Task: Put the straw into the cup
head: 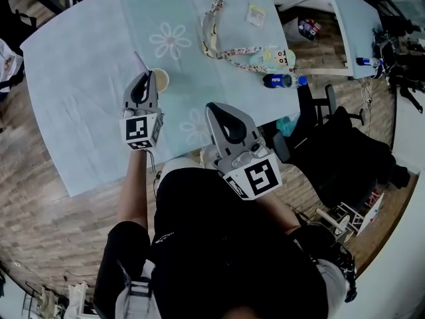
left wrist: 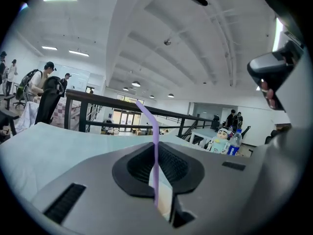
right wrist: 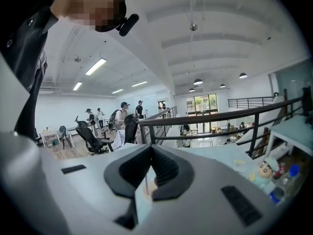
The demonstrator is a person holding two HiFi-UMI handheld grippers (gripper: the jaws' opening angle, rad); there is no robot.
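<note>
A purple bendy straw stands upright between the jaws of my left gripper, which is shut on it; its bent top leans to the left. In the head view the left gripper hovers over the table, the straw rising from its tip. A tan cup stands open-mouthed just to the right of that tip. My right gripper hangs near the table's front edge with its jaws together and nothing in them. Through the right gripper I glimpse the cup ahead.
The table wears a pale blue cloth with daisy prints. A cartoon doll on a lanyard, a blue-labelled bottle and a small packet lie at the back right. A black office chair stands right of the table.
</note>
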